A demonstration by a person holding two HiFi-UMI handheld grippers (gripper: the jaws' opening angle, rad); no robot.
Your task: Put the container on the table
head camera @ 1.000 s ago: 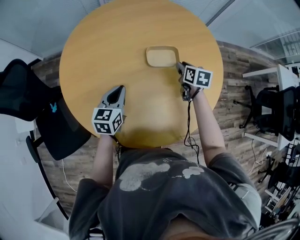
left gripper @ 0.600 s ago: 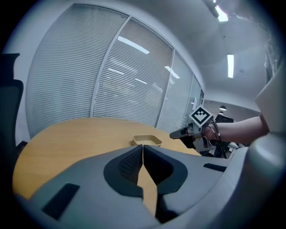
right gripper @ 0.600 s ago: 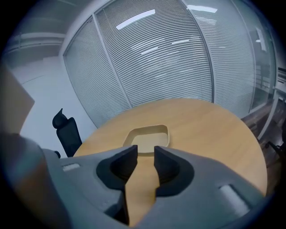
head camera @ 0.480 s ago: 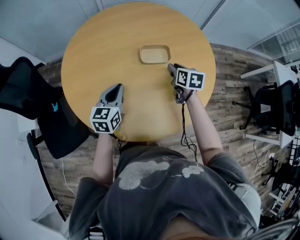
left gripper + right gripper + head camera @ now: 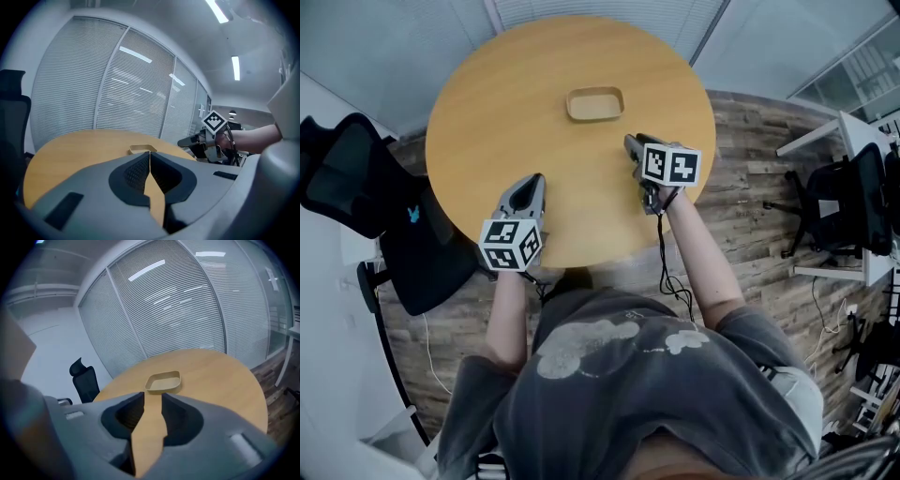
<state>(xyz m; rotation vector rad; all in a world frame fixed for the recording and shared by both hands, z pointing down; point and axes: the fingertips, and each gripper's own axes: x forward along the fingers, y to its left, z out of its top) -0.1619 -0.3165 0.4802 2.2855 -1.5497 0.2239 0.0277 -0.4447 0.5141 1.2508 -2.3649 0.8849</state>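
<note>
Jaws are meeting, empty, on our left hand-held gripper [image 5: 535, 179]; on our right hand-held gripper [image 5: 631, 142] they are standing slightly apart, gripping nothing. One container [image 5: 594, 103] is sitting on the round worktop [image 5: 497, 112], ahead of both.

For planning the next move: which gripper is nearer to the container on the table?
Right. The right gripper sits just near-right of the container, not touching; the left gripper is farther back, toward the near edge of the table.
</note>
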